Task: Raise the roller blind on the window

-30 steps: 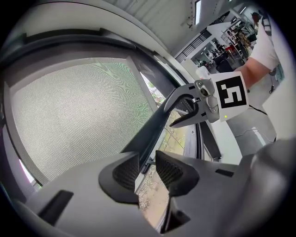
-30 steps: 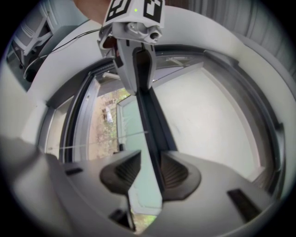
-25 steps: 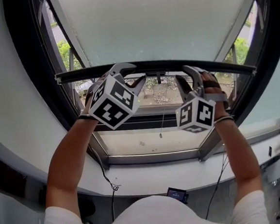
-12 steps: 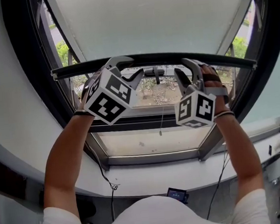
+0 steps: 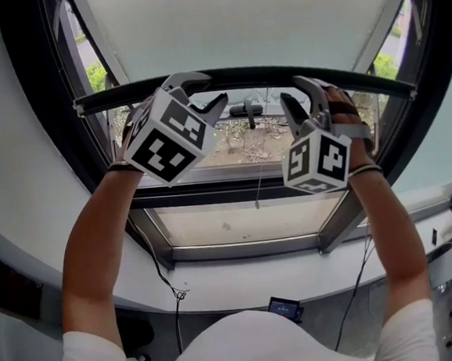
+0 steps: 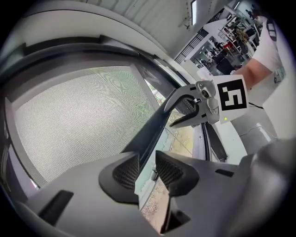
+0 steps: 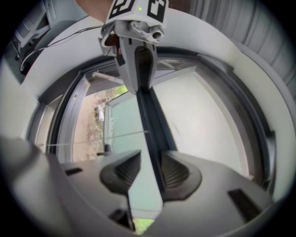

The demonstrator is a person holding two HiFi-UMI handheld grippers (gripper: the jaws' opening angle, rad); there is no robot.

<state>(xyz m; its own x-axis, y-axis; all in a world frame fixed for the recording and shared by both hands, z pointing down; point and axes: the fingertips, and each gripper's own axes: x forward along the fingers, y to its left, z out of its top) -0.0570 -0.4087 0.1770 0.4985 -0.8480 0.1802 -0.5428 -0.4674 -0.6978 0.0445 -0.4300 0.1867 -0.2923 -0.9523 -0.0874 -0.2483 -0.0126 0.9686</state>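
A white sill (image 5: 235,283) runs under the window (image 5: 248,251), curving from one side to the other. A thin black cable (image 5: 170,276) crosses it on the left and a second cable (image 5: 361,270) on the right. A small dark device (image 5: 285,310) shows at its near edge; whether it rests on the sill cannot be told.

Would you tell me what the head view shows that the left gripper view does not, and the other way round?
Only the head view: the person's forearms, the white sill and a small dark-screened device below it. Only the left gripper view: the woven mesh of the blind up close, and a room with desks behind. Both: the dark bottom bar, with the left gripper and the right gripper straddling it.
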